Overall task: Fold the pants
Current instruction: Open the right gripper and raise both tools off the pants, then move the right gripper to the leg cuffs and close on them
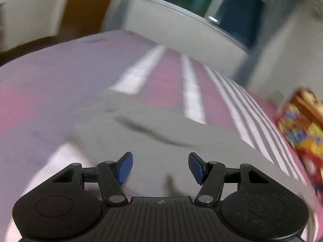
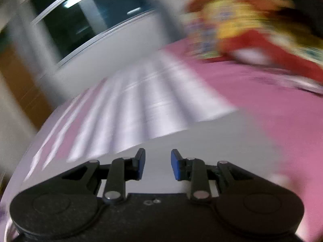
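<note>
Grey cloth, the pants (image 1: 141, 125), filled the lower middle of the left wrist view, lying flat on a pink bedspread (image 1: 167, 80) with white stripes. Nearest the lens, the left gripper (image 1: 160, 166) hovered over that cloth with its blue pads spread apart and nothing between them. In the right wrist view the right gripper (image 2: 157, 164) likewise stood parted, more narrowly, its pads clear of the grey fabric (image 2: 212, 137) beneath; neither tool pinched anything.

Both views were smeared by motion, so edges and seams were hard to read. A dark crease ran from the centre left toward the lower right across the garment in the left view. Judging from the pale edge running diagonally in the right view, the pants' long axis seemed to lie roughly across the frame, left to right, though which end was the waistband I could not tell.

To do this step well, each gripper should probably settle on a matching corner or hem, bite only the layers meant to move, and travel together so the fold lands square.

Farther off, a bright patterned cushion (image 1: 302, 125) sat at the right edge, and a dark window (image 1: 238, 10) stood beyond the bed.
</note>
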